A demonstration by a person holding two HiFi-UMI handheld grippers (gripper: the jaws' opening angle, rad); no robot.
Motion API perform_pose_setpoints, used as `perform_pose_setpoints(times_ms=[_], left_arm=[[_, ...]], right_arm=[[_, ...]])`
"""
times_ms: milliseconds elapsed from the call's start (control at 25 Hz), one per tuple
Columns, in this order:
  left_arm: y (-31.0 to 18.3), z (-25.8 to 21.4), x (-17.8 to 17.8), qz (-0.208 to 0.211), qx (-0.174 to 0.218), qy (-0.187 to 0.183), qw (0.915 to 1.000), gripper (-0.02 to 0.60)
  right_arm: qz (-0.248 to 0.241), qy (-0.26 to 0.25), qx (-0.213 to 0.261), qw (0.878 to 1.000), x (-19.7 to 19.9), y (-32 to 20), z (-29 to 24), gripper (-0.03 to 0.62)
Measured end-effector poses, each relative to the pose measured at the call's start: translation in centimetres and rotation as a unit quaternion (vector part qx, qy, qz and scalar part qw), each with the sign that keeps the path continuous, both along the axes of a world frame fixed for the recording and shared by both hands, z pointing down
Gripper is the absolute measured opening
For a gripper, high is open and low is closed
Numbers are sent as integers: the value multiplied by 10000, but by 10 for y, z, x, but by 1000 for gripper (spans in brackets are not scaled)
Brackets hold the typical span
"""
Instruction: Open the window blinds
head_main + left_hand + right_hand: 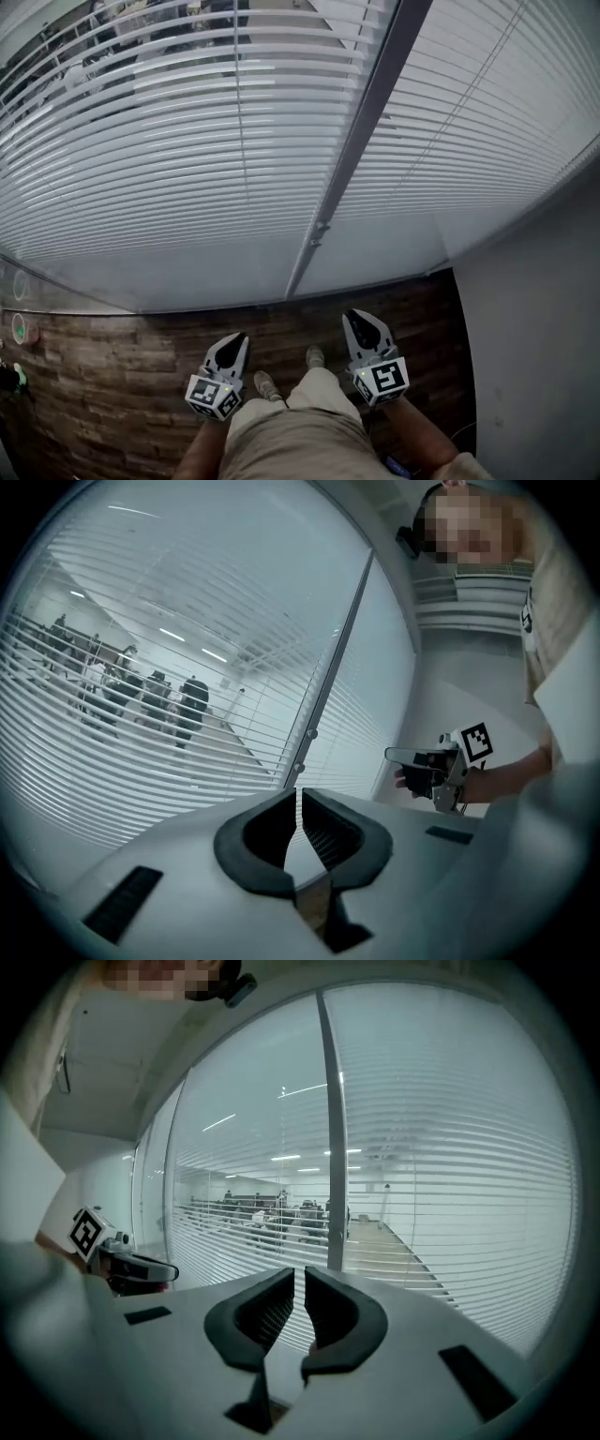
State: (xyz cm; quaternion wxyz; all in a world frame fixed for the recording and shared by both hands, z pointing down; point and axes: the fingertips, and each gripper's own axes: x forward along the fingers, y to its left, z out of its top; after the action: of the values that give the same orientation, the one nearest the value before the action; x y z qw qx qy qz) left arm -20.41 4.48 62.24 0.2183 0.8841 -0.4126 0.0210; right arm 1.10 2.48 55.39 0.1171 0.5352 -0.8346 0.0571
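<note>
Blinds [187, 141] hang lowered across the window ahead of us. The slats [112, 192] look thin, light and easily bent, so we'd take a cord, not them. Left gripper [233, 342] and right gripper [362, 326] are both closed and empty.

- The right gripper [300, 1277] is seen nearly closed and empty.
- The window blinds [459, 1147] are crossed by a frame post [333, 1129] at twelve o'clock.
- The left gripper [141, 1267] is seen at nine o'clock.

Brown plank floor [103, 375], grey wall [534, 356]
</note>
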Motion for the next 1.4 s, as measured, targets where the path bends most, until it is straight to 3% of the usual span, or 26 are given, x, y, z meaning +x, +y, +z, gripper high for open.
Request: perform_pose_setpoints(times_ms=[360,600,800,1160,1400], left_arm=[[30,40,-16,174,91,-47,9998,12],[37,54,-11,80,188,-361,9991,14],[52,47,-2,-125,258,-393,9988,14],[77,31,69,-264,306,-383,9984,20],[103,37,98,-286,175,-327,9989,65]], right_arm=[[410,-312,45,9987,-15,50,48,35],[384,-464,192,9980,-5,55,61,35],[242,-646,269,9973,8,64,53,35],[-215,-604,256,9976,57,88,51,35],[-565,-466,108,9973,83,112,61,35]])
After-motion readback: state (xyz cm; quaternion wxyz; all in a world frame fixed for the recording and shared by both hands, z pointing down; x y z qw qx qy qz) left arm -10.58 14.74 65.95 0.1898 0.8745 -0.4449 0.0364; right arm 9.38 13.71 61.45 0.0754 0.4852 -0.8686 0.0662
